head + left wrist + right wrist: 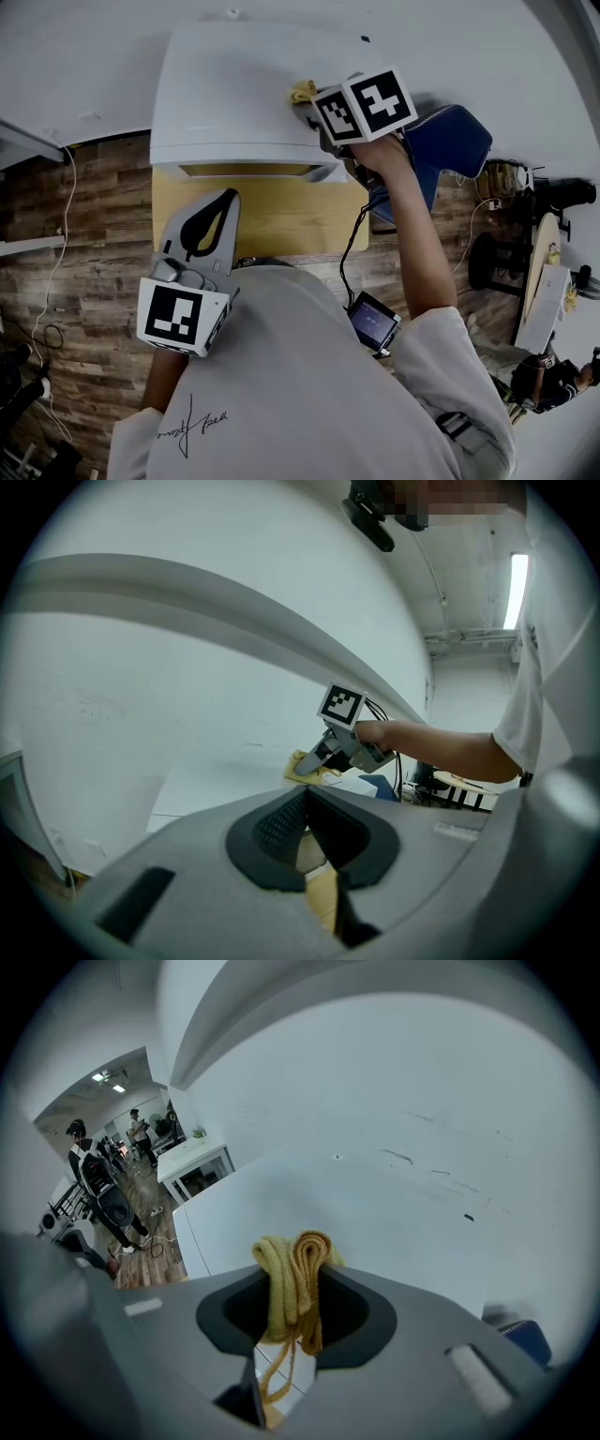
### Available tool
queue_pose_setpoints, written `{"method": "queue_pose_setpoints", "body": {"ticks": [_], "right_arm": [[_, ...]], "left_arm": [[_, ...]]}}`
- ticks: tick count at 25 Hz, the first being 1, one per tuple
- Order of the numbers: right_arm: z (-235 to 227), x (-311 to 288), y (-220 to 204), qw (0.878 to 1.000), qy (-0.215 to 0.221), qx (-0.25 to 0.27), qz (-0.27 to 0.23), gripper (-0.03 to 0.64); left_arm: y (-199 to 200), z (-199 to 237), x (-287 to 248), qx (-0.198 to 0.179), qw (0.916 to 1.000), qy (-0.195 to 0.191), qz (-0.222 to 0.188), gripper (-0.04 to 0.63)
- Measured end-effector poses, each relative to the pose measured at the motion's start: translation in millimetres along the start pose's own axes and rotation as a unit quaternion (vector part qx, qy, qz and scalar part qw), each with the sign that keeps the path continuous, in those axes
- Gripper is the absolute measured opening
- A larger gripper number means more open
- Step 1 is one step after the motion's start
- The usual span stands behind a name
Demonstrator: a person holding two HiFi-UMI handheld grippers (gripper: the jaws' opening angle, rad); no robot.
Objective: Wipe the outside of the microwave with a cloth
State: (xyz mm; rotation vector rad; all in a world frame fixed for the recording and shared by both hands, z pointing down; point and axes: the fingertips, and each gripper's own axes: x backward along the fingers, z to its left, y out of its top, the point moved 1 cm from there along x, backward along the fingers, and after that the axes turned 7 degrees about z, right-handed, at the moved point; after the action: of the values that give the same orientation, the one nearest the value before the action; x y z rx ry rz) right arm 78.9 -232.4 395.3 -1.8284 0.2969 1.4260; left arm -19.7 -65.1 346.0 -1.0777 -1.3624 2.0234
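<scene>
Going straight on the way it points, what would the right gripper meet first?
Most likely the top of the microwave, where the cloth in its jaws seems to rest; past that, the wall. Depth unclear.

Bare lab-style workroom, not a home kitchen.
Wood-look plank floor (94, 244), plain white wall (94, 56), a ceiling strip light (517, 591), a blue chair (450, 141), and a white desk (192, 1162) with people (141, 1131) standing about beyond.
</scene>
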Motion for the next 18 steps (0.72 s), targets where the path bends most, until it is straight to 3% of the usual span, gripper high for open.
{"method": "queue_pose_setpoints", "body": {"ticks": [18], "right_arm": [[74, -34, 58, 0.996, 0.052, 0.07, -0.014, 0.12]], "left_arm": [[2, 27, 13, 0.026, 0.9987, 0.04, -0.014, -0.01]]}}
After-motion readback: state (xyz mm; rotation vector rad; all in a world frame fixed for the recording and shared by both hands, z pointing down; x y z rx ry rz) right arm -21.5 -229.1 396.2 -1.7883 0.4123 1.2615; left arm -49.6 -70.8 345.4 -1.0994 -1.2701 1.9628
